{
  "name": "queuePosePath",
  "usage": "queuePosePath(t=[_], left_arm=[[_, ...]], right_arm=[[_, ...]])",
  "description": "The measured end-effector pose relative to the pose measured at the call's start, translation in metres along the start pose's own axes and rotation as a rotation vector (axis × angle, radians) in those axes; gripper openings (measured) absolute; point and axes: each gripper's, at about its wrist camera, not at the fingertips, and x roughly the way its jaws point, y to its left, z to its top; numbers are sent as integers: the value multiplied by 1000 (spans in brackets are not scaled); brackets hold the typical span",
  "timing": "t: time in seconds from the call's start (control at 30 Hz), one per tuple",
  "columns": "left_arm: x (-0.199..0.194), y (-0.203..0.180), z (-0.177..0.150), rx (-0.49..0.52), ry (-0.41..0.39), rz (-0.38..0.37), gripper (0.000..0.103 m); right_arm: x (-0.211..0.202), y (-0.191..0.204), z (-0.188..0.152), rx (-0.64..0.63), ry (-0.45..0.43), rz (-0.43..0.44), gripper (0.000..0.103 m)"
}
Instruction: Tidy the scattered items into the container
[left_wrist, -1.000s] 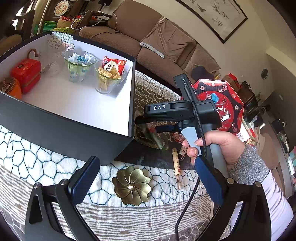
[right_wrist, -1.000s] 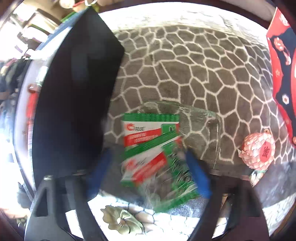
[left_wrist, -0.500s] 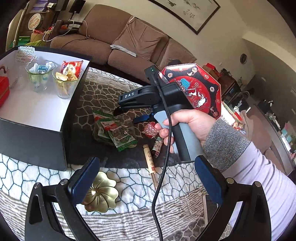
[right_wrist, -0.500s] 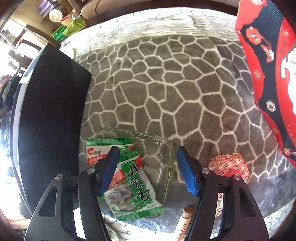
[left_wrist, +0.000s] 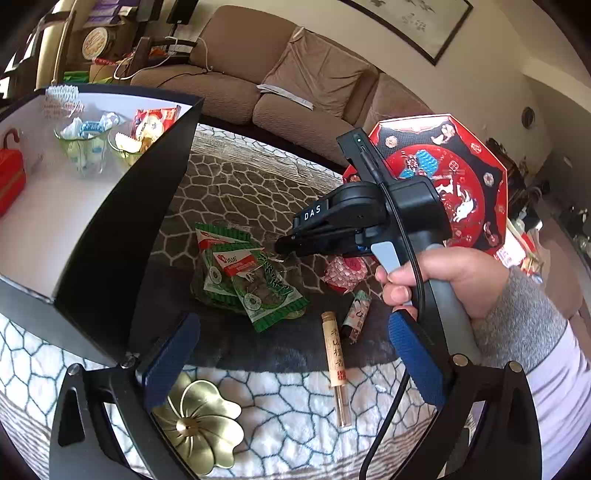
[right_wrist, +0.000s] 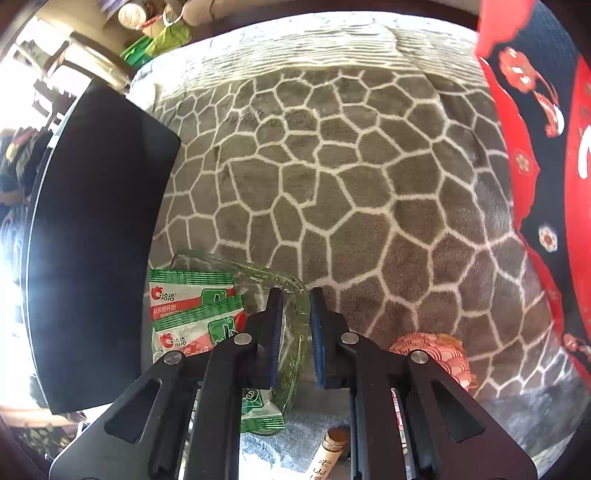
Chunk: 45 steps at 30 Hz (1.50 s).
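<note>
Box (left_wrist: 110, 236) on the tabletop already holds two filled glass bowls and a red tin, while my right gripper (right_wrist: 296, 332) has just been closing its jaws onto the rim of the glass bowl (right_wrist: 291, 295) of green snack packets, with the incense tube (left_wrist: 334, 350), brass flower (left_wrist: 199, 424) and wrapped sweets left beside my wide-open left gripper (left_wrist: 291, 358).

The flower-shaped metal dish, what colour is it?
Shiny gold; the flower-shaped metal dish shows best in the left wrist view.

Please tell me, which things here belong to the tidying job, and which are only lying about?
For the job: black box; glass dish of green packets, in the right claw; pink ball; incense tube; brass flower.
Only lying about: sofa; red octagonal box.
</note>
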Motion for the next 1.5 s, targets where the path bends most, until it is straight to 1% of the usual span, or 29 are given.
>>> queuePosePath(t=[0.03,0.1,0.17,0.2,0.27,0.33,0.43,0.5,0.53,0.67,0.73,0.77,0.83,0.93,0.97,1.0,1.07,1.13,1.17,1.23,1.27,1.33,1.37,1.43,1.5], left_arm=[[3,2,1,-30,-3,2,103],[10,5,-2,-72,-12,37,103],[18,10,-5,-118,-4,74,103],[22,13,-7,-142,1,104,103],[28,21,-8,-193,2,140,103],[33,31,-6,-249,10,147,103],[38,43,-2,-323,8,169,103],[40,43,1,-320,-15,193,103],[41,42,2,-314,-16,198,103],[51,41,1,-320,-5,272,103],[54,40,-1,-303,-4,293,103],[55,39,-2,-296,-5,299,102],[56,39,-5,-309,-12,338,101],[57,38,-9,-376,-19,325,95],[57,38,-10,-411,-22,306,88],[59,40,-12,-460,-19,278,77],[59,42,-14,-533,-30,266,73],[61,46,-18,-618,-32,211,67],[61,47,-19,-641,-36,202,64],[63,50,-20,-661,-24,178,57],[63,50,-20,-658,-18,183,50],[64,50,-22,-641,-17,189,45],[63,50,-23,-633,-16,193,40],[65,48,-24,-627,-16,194,39],[63,49,-25,-627,-18,189,39]], right_arm=[[0,1,2,-10,-6,7,16],[3,3,7,-37,-13,15,16],[5,9,6,-90,-12,-4,17],[4,9,3,-109,-12,-15,15],[1,4,-3,-92,-4,-5,11],[-2,1,-12,-96,-11,2,10],[-6,1,-28,-118,-45,-27,11],[-9,0,-35,-128,-64,-29,11],[-10,-2,-36,-126,-70,-25,11],[-10,-2,-35,-117,-80,-30,11],[-23,-8,-42,-114,-85,-25,11],[-37,-14,-52,-111,-88,-20,11],[-37,-14,-52,-109,-91,-20,11],[-35,-12,-51,-107,-90,-24,11],[-35,-12,-51,-104,-88,-25,11],[-34,-12,-52,-100,-87,-23,11],[-34,-13,-54,-93,-80,-16,12],[-32,-15,-57,-81,-69,5,13],[-33,-16,-60,-76,-61,19,13],[-34,-20,-65,-67,-51,41,14],[-35,-22,-66,-60,-51,47,14],[-36,-28,-65,-29,-57,65,14],[-36,-30,-63,-15,-72,59,15],[-37,-31,-58,-8,-112,44,16],[-34,-30,-54,1,-123,41,13]])
